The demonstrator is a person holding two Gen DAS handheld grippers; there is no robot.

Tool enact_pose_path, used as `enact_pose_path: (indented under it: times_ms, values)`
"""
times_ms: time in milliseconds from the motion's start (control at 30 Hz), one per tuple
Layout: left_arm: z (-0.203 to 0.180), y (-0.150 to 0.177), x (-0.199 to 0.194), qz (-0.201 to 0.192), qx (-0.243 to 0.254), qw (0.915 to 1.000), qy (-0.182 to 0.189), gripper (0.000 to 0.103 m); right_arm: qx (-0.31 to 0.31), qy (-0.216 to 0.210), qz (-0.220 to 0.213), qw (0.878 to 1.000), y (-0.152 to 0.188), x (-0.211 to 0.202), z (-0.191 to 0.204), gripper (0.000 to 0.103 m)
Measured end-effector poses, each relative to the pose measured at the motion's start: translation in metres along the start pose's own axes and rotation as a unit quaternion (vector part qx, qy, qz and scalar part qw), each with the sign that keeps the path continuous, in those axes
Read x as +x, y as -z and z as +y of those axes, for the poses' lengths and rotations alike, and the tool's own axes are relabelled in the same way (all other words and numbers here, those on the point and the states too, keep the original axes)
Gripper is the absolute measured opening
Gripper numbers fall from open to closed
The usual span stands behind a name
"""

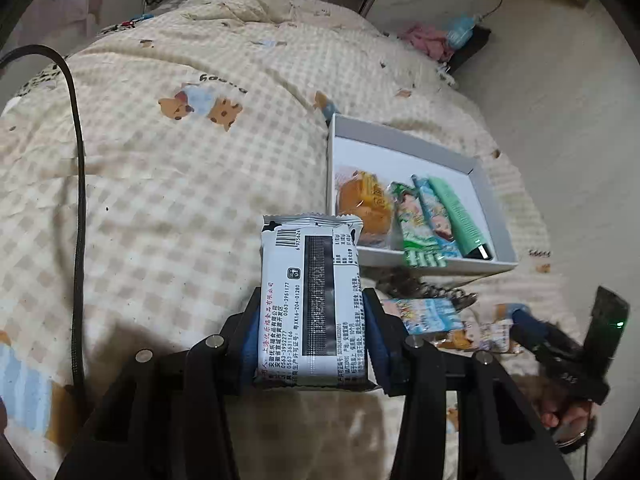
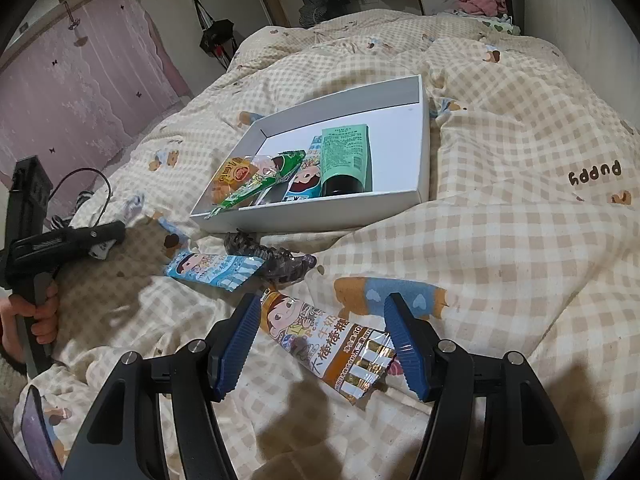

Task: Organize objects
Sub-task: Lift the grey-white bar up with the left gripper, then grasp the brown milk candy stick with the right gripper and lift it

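left gripper (image 1: 312, 320) first: it's clamped on a white snack packet (image 1: 310, 300) with a barcode and black stripe, blue pads pressing both long sides, packet held up over the checked quilt (image 1: 160, 200). past it and to the right sits the white box (image 1: 472, 168) on the quilt, and inside there's an orange snack pack (image 1: 364, 200), a green candy wrapper (image 1: 412, 220), a blue wrapper (image 1: 436, 216) and a green tube (image 1: 460, 216), all lined up along the near end of the box.

right gripper (image 2: 322, 338) is spread wide, holding nothing. an orange lollipop packet (image 2: 332, 344) lies on the quilt between its fingers, running diagonally, its striped end right by the right-hand pad; can't tell if either pad actually touches it. just beyond that there's a blue lollipop packet (image 2: 214, 270) and a dark crinkly wrapper (image 2: 276, 260) side by side, lying between the gripper and the box. a black cable (image 1: 78, 200) runs down the left of the quilt.
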State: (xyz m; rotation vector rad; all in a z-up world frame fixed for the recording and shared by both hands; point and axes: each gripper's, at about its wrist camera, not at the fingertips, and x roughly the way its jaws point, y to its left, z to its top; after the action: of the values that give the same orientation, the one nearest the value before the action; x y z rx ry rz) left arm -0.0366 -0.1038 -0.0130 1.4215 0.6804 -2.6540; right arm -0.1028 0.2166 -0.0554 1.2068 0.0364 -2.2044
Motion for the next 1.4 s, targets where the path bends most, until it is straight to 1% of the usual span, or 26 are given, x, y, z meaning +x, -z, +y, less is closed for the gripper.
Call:
enact_pose_path:
  times_ms: [67,167,233,267,300,333,400,433,500,533,600,700,867,933,967,1000,1033,1067,1133,1167,1200,1233,1267,1300,1333,1400]
  values:
    - [-0.003,0.001,0.002,0.003,0.007,0.9999,-0.008,0.049,-0.005,0.006,0.000,1.000,0.000,-0.001,0.002,0.065]
    - [-0.005,0.004,0.008,0.019,0.012,0.9995,-0.024,0.049,-0.011,0.018,-0.005,1.000,-0.002,-0.006,0.004,0.065]
    - [-0.005,0.006,0.010,0.021,0.013,0.9994,-0.024,0.049,-0.018,0.024,-0.013,0.999,-0.005,-0.013,0.007,0.065]
    - [-0.005,0.006,0.008,0.018,0.012,0.9997,-0.015,0.049,-0.026,0.023,-0.014,0.999,-0.007,-0.017,0.010,0.065]
    - [-0.004,0.006,0.007,0.015,0.009,0.9998,-0.006,0.049,-0.034,0.014,-0.009,0.999,-0.011,-0.020,0.012,0.065]
    - [-0.002,0.006,0.006,0.013,0.006,0.9999,0.003,0.049,-0.031,-0.008,0.000,0.999,-0.015,-0.022,0.012,0.065]
    - [0.000,0.006,0.004,0.009,-0.001,0.9998,0.017,0.050,0.004,-0.073,0.030,0.997,-0.029,-0.025,0.006,0.065]
    - [0.001,0.005,0.004,0.008,-0.002,0.9997,0.021,0.050,0.010,-0.087,0.043,0.995,-0.034,-0.025,0.005,0.065]
    - [0.000,0.005,0.005,0.009,-0.002,0.9996,0.025,0.050,-0.020,-0.080,0.065,0.994,-0.044,-0.020,0.012,0.060]
    - [-0.001,0.005,0.005,0.009,-0.001,0.9997,0.024,0.050,-0.067,-0.063,0.082,0.992,-0.046,-0.014,0.021,0.060]
    - [0.000,0.004,0.005,0.009,0.000,0.9997,0.024,0.050,-0.145,-0.037,0.109,0.983,-0.044,0.001,0.037,0.060]
    - [0.000,0.004,0.005,0.009,-0.003,0.9996,0.028,0.050,-0.243,-0.024,0.171,0.955,-0.035,0.035,0.060,0.060]
    - [0.002,0.004,0.002,-0.002,-0.009,0.9991,0.042,0.050,-0.338,0.021,0.222,0.914,-0.026,0.081,0.078,0.060]
    - [0.001,0.004,0.003,0.001,-0.007,0.9993,0.038,0.050,-0.345,0.041,0.251,0.903,-0.024,0.098,0.076,0.059]
    - [0.000,0.004,0.004,0.002,-0.005,0.9994,0.035,0.050,-0.336,0.047,0.269,0.901,-0.024,0.104,0.074,0.045]
    - [0.000,0.005,0.004,0.002,-0.004,0.9994,0.034,0.050,-0.305,0.049,0.280,0.909,-0.028,0.105,0.071,0.035]
    - [-0.001,0.005,0.004,0.001,-0.003,0.9994,0.034,0.050,-0.264,0.041,0.289,0.920,-0.034,0.102,0.066,0.035]
    - [0.000,0.005,0.003,0.000,-0.003,0.9994,0.036,0.050,-0.220,0.018,0.288,0.932,-0.041,0.094,0.061,0.034]
    - [0.001,0.005,0.001,-0.002,-0.005,0.9992,0.040,0.050,-0.174,-0.037,0.254,0.950,-0.053,0.069,0.058,0.033]
    - [0.001,0.005,0.001,-0.003,-0.006,0.9991,0.043,0.050,-0.155,-0.053,0.238,0.957,-0.056,0.059,0.055,0.033]
    - [0.001,0.005,0.000,-0.004,-0.006,0.9990,0.044,0.050,-0.126,-0.068,0.212,0.967,-0.058,0.046,0.052,0.033]
    - [0.001,0.006,-0.001,-0.006,-0.005,0.9990,0.045,0.050,-0.104,-0.081,0.188,0.973,-0.058,0.036,0.049,0.033]
    - [0.001,0.006,-0.002,-0.008,-0.004,0.9989,0.046,0.050,-0.076,-0.099,0.154,0.980,-0.056,0.024,0.044,0.033]
    - [0.001,0.005,-0.002,-0.009,-0.005,0.9988,0.047,0.050,-0.040,-0.119,0.119,0.985,-0.051,0.014,0.037,0.033]
    - [0.002,0.004,-0.003,-0.012,-0.008,0.9987,0.049,0.050,0.004,-0.143,0.090,0.986,-0.044,0.007,0.029,0.033]
    - [0.002,0.004,-0.005,-0.016,-0.008,0.9983,0.056,0.050,0.070,-0.176,0.053,0.981,-0.030,-0.001,0.019,0.033]
